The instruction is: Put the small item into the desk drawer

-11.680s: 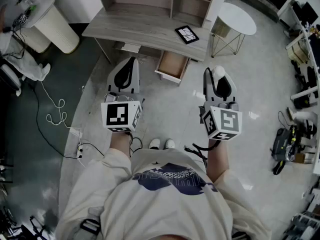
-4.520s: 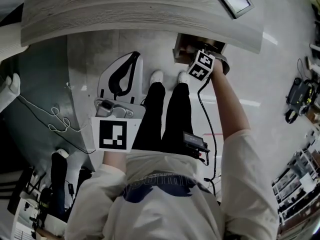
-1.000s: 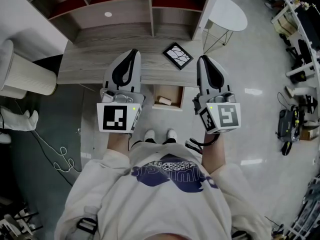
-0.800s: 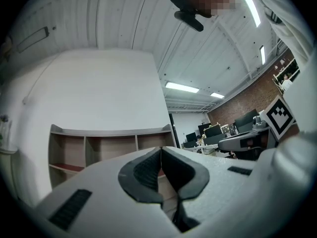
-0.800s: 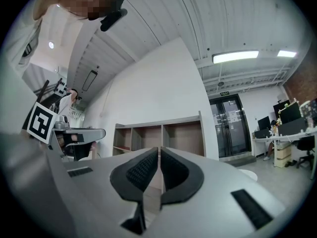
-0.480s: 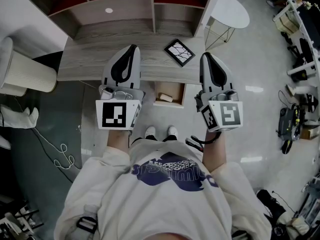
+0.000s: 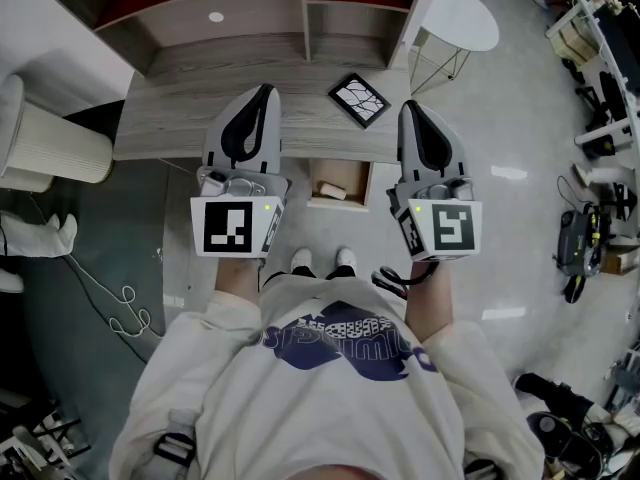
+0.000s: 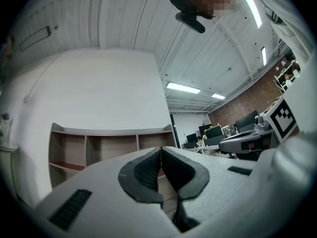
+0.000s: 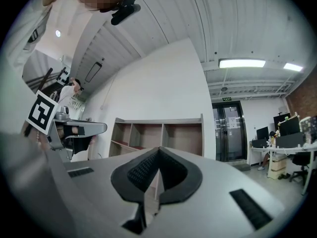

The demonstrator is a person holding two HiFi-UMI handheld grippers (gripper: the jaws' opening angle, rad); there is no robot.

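Only the head view took in the desk (image 7: 180, 118) and its drawer (image 7: 358, 182), which stood pulled out on the near side, between the two grippers as that view showed them. The small item (image 7: 330, 190), a pale tan block, lay inside the drawer towards its left side. Its long axis ran roughly left to right, with the right end a little nearer. Its two ends could not be told apart. Nothing lay over it. The desk's near edge hid the far part of the drawer.

The gripper views showed none of this. They looked level across the room at the shelf unit (image 8: 99, 143), the white wall and the ceiling lights.

The left gripper (image 8: 161, 148) had its jaws pressed together with nothing between them. The right gripper (image 9: 158, 149) had just been closing, and its jaws met with nothing in them. Each gripper view caught the other gripper at its edge, marker cube (image 9: 42, 112) included.

In the head view both grippers were held over the near edge of the desk, the left gripper (image 7: 265, 90) well apart from the right gripper (image 7: 410, 106). A framed tablet (image 7: 358, 101) lay tilted on the desk between them, far of the drawer. A round white table (image 7: 455, 23) stood to the far right and a ribbed white bin (image 7: 45, 148) to the left. The person's shoes (image 7: 300, 261) showed on the floor just near of the drawer.
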